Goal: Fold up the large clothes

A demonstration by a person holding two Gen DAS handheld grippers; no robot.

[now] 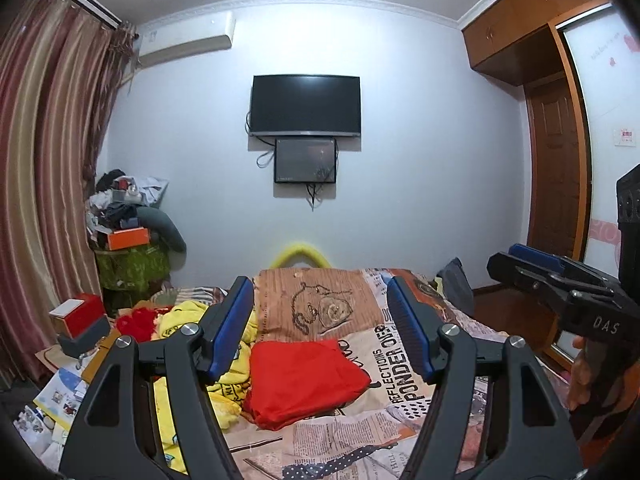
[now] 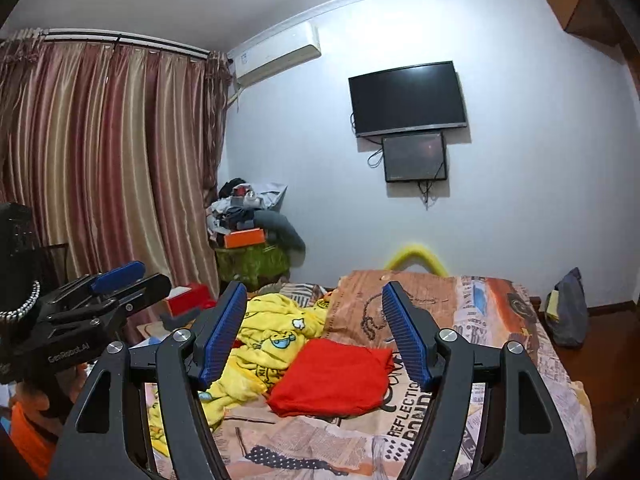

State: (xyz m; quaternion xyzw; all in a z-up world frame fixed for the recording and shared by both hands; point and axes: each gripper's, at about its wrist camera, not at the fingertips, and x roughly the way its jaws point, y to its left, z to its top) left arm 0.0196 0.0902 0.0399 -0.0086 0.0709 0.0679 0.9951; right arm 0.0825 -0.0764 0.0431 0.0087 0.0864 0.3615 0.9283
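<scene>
The bedsheet carries bold print reading "REFLECTIONS PONDER OVER" at about 4 o'clock in the left wrist view; its smaller newsprint lines are too fine to read. The right gripper, at 3 o'clock there, bears "DAS". In the right wrist view the left gripper, at 9 o'clock, reads "GenRobot.AI"

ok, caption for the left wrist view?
Open left gripper raised over a folded red garment on the bed, yellow garment unfolded alongside.
</scene>
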